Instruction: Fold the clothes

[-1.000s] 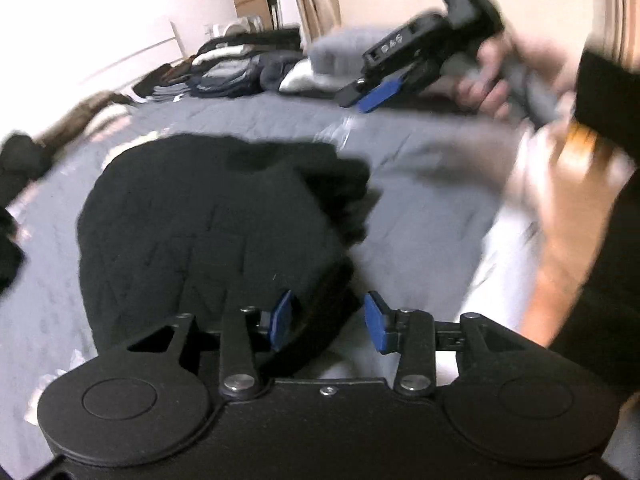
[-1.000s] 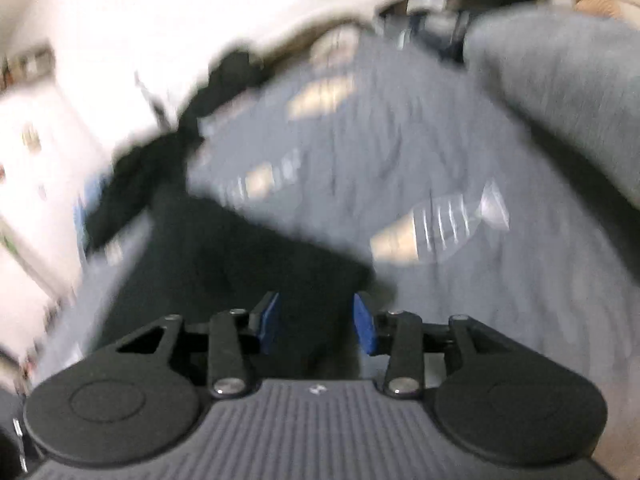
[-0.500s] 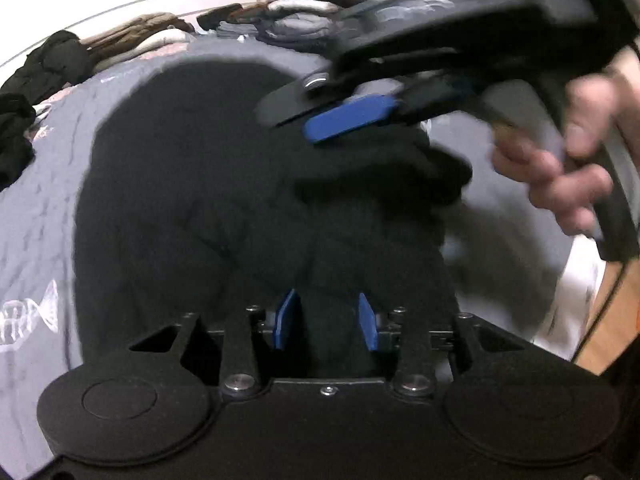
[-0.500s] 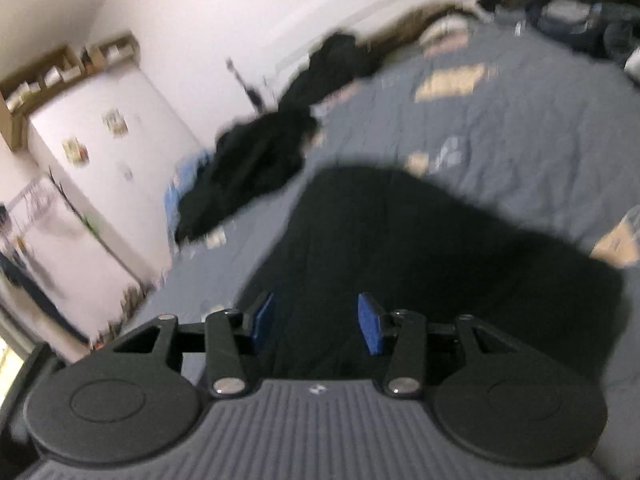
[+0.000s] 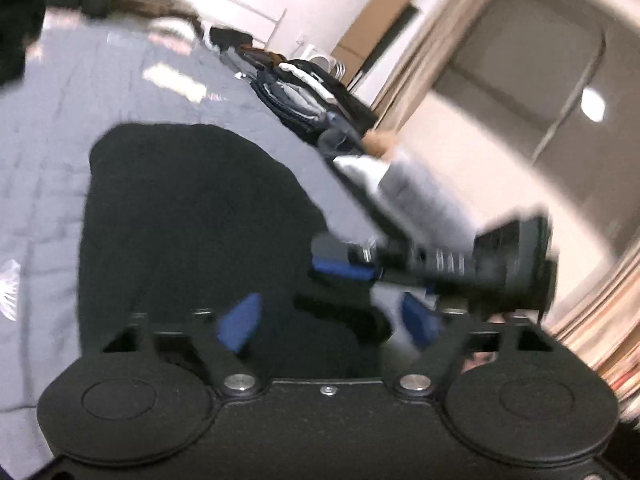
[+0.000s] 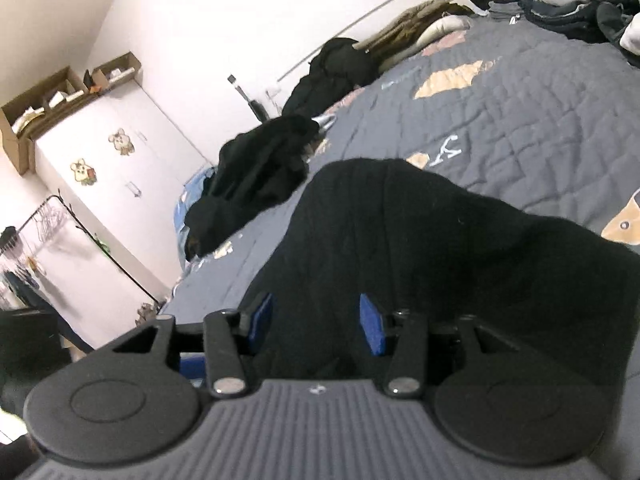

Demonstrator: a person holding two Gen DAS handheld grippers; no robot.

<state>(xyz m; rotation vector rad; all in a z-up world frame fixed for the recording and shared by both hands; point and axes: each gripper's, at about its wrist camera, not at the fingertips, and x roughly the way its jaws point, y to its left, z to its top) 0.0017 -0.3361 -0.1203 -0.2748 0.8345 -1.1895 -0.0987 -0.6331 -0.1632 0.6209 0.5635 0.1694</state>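
White wardrobe (image 6: 120, 184) stands beside clothes rack (image 6: 60, 220).

1. Black garment (image 6: 460, 256), spread on the bed: one.
2. Bed with grey quilted cover (image 6: 520, 120): one.
3. Grippers: two, namely the left gripper (image 5: 328, 320) and the right gripper (image 6: 316, 322).
4. Heaps of dark clothes (image 6: 260, 172) at the bed's edge: two.
5. Cardboard boxes (image 6: 44, 100) atop the wardrobe: two.
6. Bear stickers (image 6: 82, 170) on the wardrobe: two.
7. Clothes rack (image 6: 52, 216): one.

Bare quilt (image 6: 520, 120) beyond; clothes pile (image 6: 260, 168) blocks left.
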